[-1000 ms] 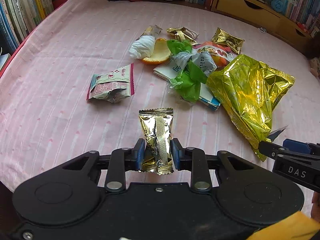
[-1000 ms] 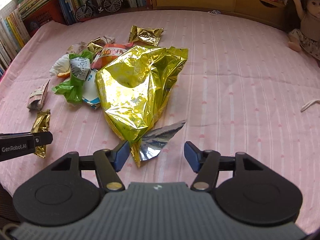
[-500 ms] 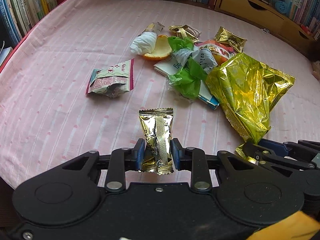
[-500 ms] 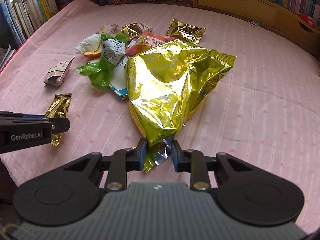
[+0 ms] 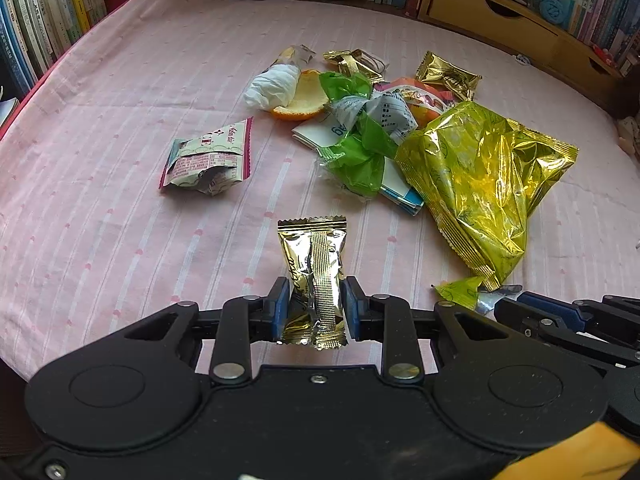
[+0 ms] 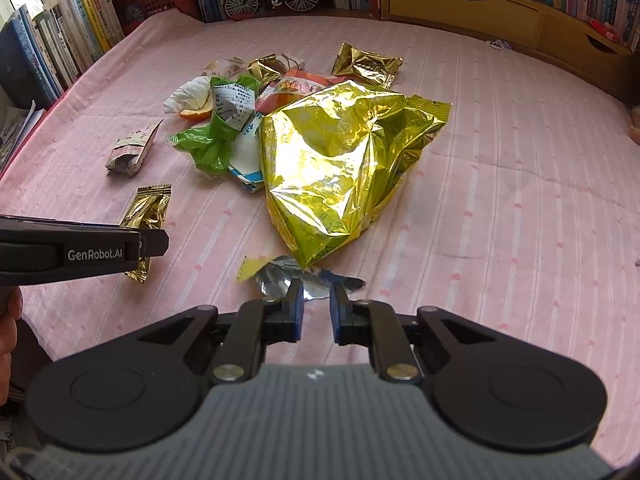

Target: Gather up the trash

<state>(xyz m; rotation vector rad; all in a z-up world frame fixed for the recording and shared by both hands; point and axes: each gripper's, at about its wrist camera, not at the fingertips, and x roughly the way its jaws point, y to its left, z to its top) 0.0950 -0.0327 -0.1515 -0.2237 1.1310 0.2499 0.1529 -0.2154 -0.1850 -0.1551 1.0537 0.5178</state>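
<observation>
Pink striped bedsheet with scattered trash, bookshelves beyond.

Nearest me, my left gripper clamps a small gold wrapper; my right gripper, fingers narrow, pinches the torn near corner of the big yellow foil bag. Farther off lie a green wrapper and an orange peel.

The left tongs pinch a small gold foil sachet upright above the pink bedsheet; at right, other tongs apparently grip the yellow-green foil bag.
</observation>
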